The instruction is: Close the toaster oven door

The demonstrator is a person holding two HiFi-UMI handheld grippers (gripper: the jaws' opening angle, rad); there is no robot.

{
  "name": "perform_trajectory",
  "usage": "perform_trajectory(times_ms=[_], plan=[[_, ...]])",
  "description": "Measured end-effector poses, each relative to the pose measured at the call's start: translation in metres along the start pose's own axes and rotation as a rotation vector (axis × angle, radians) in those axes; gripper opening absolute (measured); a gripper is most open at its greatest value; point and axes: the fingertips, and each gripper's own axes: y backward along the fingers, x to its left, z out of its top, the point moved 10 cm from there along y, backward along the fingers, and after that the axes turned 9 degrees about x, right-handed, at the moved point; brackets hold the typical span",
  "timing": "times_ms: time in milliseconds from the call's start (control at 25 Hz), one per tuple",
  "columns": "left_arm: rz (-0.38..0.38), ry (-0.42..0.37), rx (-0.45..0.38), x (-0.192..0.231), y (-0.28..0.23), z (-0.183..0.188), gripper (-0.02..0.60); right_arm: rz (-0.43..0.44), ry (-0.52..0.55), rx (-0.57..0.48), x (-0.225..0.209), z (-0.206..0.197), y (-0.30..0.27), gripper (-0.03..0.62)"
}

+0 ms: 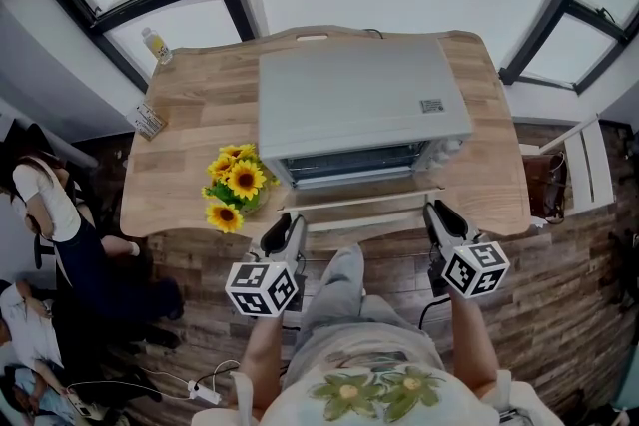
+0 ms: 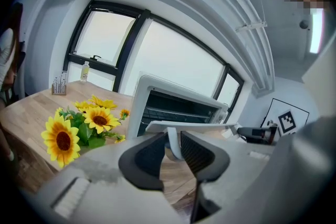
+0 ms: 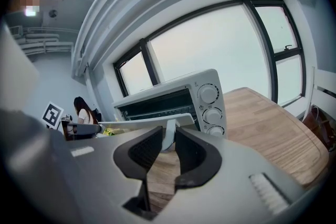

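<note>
A silver toaster oven (image 1: pixel 359 105) stands on the wooden table (image 1: pixel 195 95) with its door (image 1: pixel 364 205) folded down flat toward me. My left gripper (image 1: pixel 290 228) is at the left end of the door handle (image 1: pixel 367 221), and my right gripper (image 1: pixel 436 213) at its right end. In the left gripper view the jaws (image 2: pixel 174 145) are closed around the handle's white post (image 2: pixel 173 139), under the handle bar (image 2: pixel 189 126). The right gripper view shows its jaws (image 3: pixel 168 144) closed on the other post (image 3: pixel 168 134) in the same way. The oven cavity (image 3: pixel 157 105) is open behind.
Sunflowers (image 1: pixel 238 185) lie on the table just left of the oven, close to my left gripper. A small bottle (image 1: pixel 155 43) and a box (image 1: pixel 149 120) are at the table's far left. The oven's knobs (image 3: pixel 210 94) face me on the right. People (image 1: pixel 50 205) sit on the floor at the left.
</note>
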Motion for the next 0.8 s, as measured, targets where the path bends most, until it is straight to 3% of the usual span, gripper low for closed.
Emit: perform_trajectory(times_ms=[800], plan=[[0.0,0.009,-0.022,0.003,-0.006,0.02,0.106,0.006,-0.003,-0.016,-0.001,0.02,-0.009,0.081]])
